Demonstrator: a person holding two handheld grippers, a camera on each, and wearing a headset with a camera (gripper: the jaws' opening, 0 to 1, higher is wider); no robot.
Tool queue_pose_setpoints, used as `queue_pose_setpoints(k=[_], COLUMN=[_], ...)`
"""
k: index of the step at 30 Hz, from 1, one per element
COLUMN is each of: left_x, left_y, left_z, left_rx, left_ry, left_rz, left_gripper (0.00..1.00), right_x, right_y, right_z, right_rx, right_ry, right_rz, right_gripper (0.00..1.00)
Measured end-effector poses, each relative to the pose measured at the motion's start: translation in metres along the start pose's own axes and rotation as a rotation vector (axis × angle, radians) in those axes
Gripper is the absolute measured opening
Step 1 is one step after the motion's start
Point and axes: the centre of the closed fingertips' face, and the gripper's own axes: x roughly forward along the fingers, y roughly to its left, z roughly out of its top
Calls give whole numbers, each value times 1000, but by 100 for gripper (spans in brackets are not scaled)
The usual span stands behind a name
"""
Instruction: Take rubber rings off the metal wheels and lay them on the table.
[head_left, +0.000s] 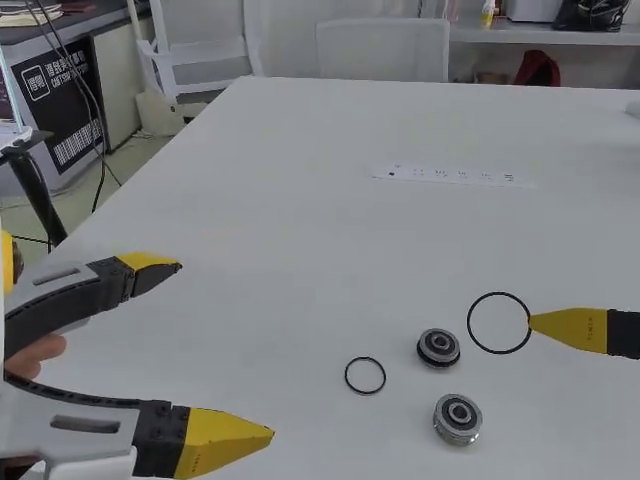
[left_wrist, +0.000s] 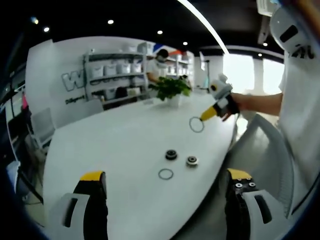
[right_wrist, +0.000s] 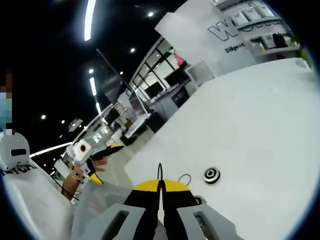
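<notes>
Now right gripper (head_left: 532, 322) pinches large rubber ring (head_left: 469, 322); lower flat onto table (head_left: 300, 200) right of far wheel (head_left: 438, 347), release. Left gripper (head_left: 226, 350) wide-open, empty.

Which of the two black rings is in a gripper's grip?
The larger ring, pinched at its edge by the right gripper; the smaller ring lies loose on the table.
</notes>
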Motion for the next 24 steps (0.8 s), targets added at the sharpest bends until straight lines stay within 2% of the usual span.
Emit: queue_pose_setpoints(k=[9,15,18,24], left_x=[-11,-20,-24,-25], left_y=[4,9,11,17], left_z=[-7,-14,-14,-17], left_rx=[-19,-23,-45,-52], left_ry=[-16,-17,-36,-45], left_rz=[-1,2,-4,-6], left_gripper=[100,100,100,100], right_x=[23,41,48,64], right_y=[13,17,16,17], right_z=[-3,-5,-9,-16], right_rx=[-24,-41,-68,-84], right_ry=[34,68,100,136], right_rz=[12,16,0,-6], right_gripper=[0,0,0,0])
